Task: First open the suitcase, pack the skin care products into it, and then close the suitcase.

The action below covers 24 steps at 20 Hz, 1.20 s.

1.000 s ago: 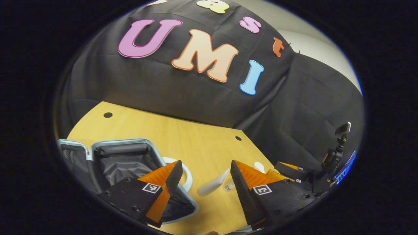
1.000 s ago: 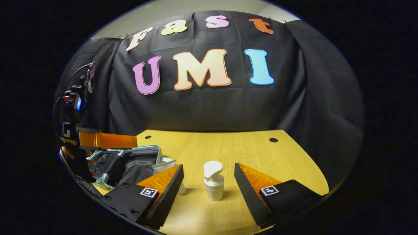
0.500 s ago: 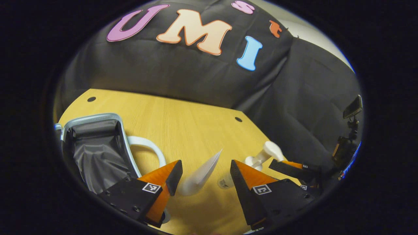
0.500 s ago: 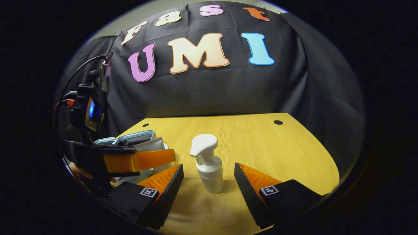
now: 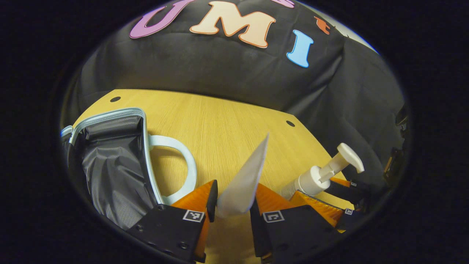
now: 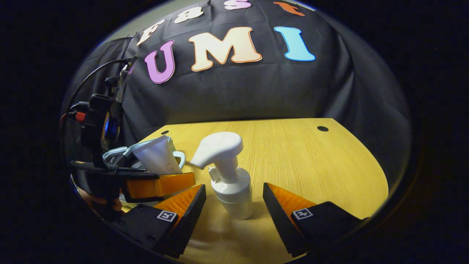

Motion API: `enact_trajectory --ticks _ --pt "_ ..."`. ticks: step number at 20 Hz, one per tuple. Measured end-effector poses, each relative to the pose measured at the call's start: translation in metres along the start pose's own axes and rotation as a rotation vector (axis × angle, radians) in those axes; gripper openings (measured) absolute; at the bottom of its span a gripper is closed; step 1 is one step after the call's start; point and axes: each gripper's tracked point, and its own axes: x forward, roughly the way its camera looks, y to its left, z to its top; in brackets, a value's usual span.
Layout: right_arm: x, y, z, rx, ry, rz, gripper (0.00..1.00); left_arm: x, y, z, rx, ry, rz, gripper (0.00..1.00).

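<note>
- Left gripper (image 5: pixel 232 201) is clamped on the white tube (image 5: pixel 245 179), beside the open suitcase (image 5: pixel 110 165).
- Right gripper (image 6: pixel 234 205) is spread wide around the pump bottle (image 6: pixel 231 179), which stands on the bench (image 6: pixel 311 165).

The suitcase (image 5: pixel 110 161) lies open at the left of the wooden table, its dark grey fabric lining showing inside a pale silver-blue rim, with a white loop handle (image 5: pixel 176 161) sticking out from its side toward the table's middle. A white squeeze tube (image 5: pixel 243 179) stands tilted, its flat crimped end pointing up and away, its lower end pinched between the two fingers of the left gripper (image 5: pixel 232 200). A white pump bottle (image 6: pixel 229 172) stands upright on the table, its nozzle pointing left, between the spread fingers of the right gripper (image 6: pixel 234 201), untouched by either.
</note>
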Motion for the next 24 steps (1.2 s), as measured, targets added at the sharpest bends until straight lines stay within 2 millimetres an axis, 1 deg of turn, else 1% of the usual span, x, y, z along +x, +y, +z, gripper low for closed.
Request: enact_trajectory --ticks 1,2,3,4,6,7,8,9,10,11,12,14,15,16,17,18,19,21,22,23,24 --pt "0.004 0.0 -0.002 0.003 0.007 0.002 0.98 -0.001 -0.003 0.001 -0.034 0.008 -0.015 0.35" --pt "0.007 0.0 -0.003 0.004 0.012 0.004 0.97 -0.005 -0.002 0.004 -0.057 0.014 -0.022 0.36" --pt "0.01 0.001 -0.003 0.004 0.013 0.004 0.97 -0.009 -0.002 0.01 -0.067 0.011 -0.024 0.33" --pt "0.012 0.001 -0.003 0.005 0.01 0.004 0.98 -0.014 0.0 0.018 -0.073 0.002 -0.027 0.33" --pt "0.019 0.0 -0.006 0.009 0.015 -0.007 0.95 -0.029 -0.003 0.036 -0.092 -0.017 -0.054 0.33" --pt "0.022 -0.002 -0.009 0.007 0.023 -0.017 0.86 -0.039 -0.003 0.046 -0.102 -0.025 -0.066 0.32" --pt "0.022 0.001 -0.011 0.01 0.038 -0.015 0.81 -0.048 0.001 0.055 -0.107 -0.032 -0.07 0.3" --pt "0.022 0.003 -0.009 0.006 0.04 -0.014 0.67 -0.06 0.009 0.06 -0.105 -0.035 -0.064 0.32" --pt "0.021 0.008 -0.007 0.003 0.046 -0.004 0.67 -0.071 0.02 0.066 -0.099 -0.038 -0.052 0.33" --pt "0.017 0.017 0.0 0.009 0.045 0.016 0.62 -0.081 0.034 0.07 -0.093 -0.034 -0.035 0.32" --pt "0.011 0.029 0.008 0.012 0.043 0.038 0.6 -0.091 0.049 0.072 -0.088 -0.022 -0.017 0.32" --pt "0.0 0.059 0.028 0.009 0.036 0.086 0.6 -0.114 0.082 0.071 -0.084 0.021 0.032 0.32" --pt "-0.006 0.077 0.039 0.005 0.032 0.12 0.6 -0.123 0.099 0.067 -0.082 0.049 0.057 0.29" --pt "-0.012 0.098 0.047 0.0 0.031 0.154 0.6 -0.132 0.116 0.059 -0.076 0.087 0.082 0.32" --pt "-0.016 0.118 0.055 -0.001 0.032 0.186 0.6 -0.139 0.132 0.049 -0.07 0.129 0.1 0.32" --pt "-0.02 0.14 0.057 0.002 0.038 0.224 0.62 -0.14 0.145 0.037 -0.075 0.174 0.111 0.33" --pt "-0.022 0.161 0.059 0.003 0.05 0.262 0.62 -0.142 0.154 0.022 -0.084 0.237 0.106 0.33" --pt "-0.021 0.198 0.054 -0.015 0.09 0.317 0.6 -0.145 0.174 -0.01 -0.103 0.353 0.117 0.33" --pt "-0.019 0.213 0.048 -0.032 0.115 0.337 0.6 -0.144 0.186 -0.022 -0.099 0.394 0.134 0.29" --pt "-0.016 0.226 0.041 -0.051 0.146 0.354 0.62 -0.143 0.194 -0.032 -0.09 0.429 0.137 0.3" --pt "-0.014 0.238 0.034 -0.068 0.173 0.366 0.62 -0.141 0.198 -0.037 -0.091 0.448 0.134 0.29"
